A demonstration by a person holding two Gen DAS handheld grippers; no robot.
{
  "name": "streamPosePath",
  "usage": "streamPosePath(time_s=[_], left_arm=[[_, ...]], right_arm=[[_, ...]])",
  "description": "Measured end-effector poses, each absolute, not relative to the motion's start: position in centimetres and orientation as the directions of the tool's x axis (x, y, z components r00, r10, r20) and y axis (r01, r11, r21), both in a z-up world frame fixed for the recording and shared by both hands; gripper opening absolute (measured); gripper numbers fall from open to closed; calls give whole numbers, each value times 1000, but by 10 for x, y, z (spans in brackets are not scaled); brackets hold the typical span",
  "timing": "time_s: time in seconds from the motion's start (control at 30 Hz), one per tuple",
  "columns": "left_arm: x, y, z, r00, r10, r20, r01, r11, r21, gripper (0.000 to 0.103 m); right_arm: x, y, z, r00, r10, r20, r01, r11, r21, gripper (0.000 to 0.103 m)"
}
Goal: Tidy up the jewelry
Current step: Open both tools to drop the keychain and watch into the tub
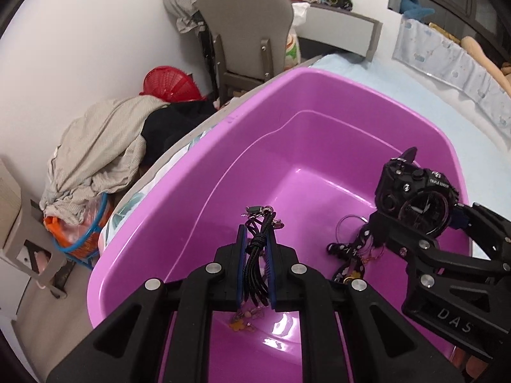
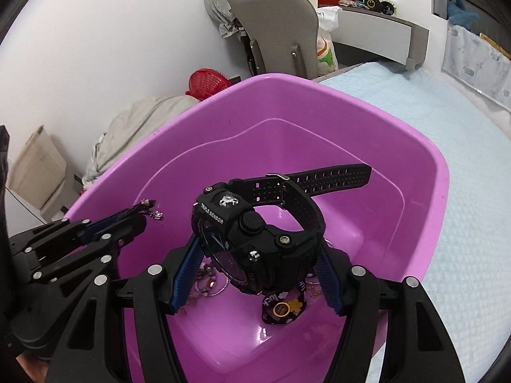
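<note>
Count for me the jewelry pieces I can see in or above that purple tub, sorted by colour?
Black: 2 – chunky black plastic watch, bundle of black cords with metal clasps
Dark floral-patterned: 1 – strap with a gold ring
Clear or pale beaded: 1 – thin bracelet
Orange charm piece: 1
Total: 5

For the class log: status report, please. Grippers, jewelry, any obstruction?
Left gripper shut on black cord. Right gripper shut on watch. Both over purple tub. Nothing in the way.
</note>
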State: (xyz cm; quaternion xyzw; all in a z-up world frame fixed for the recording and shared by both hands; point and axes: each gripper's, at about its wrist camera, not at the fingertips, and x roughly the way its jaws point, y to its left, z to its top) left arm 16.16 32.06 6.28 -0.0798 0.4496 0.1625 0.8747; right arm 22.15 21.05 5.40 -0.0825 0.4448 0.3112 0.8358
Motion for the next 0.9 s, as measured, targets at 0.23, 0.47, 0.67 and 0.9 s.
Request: streamPosePath(time_s=[0.23, 0.47, 0.67, 0.9], left_arm=[[152, 329, 74, 542, 295, -787, -430, 902, 42, 85], [149, 326, 76, 530, 309, -790, -444, 894, 51, 95], [143, 328, 77, 518, 299, -801, -462, 886, 32, 96], [133, 326, 84, 527, 318, -788, -479, 877, 34, 96]], right_arm=[[223, 201, 53, 434, 408, -803, -543, 830, 128, 71], [218, 192, 64, 461, 412, -786, -535, 835, 124, 74], [206, 185, 70, 465, 428, -775, -536, 833, 138, 74], [191, 178, 78, 474, 444, -760, -538, 829, 149, 74]])
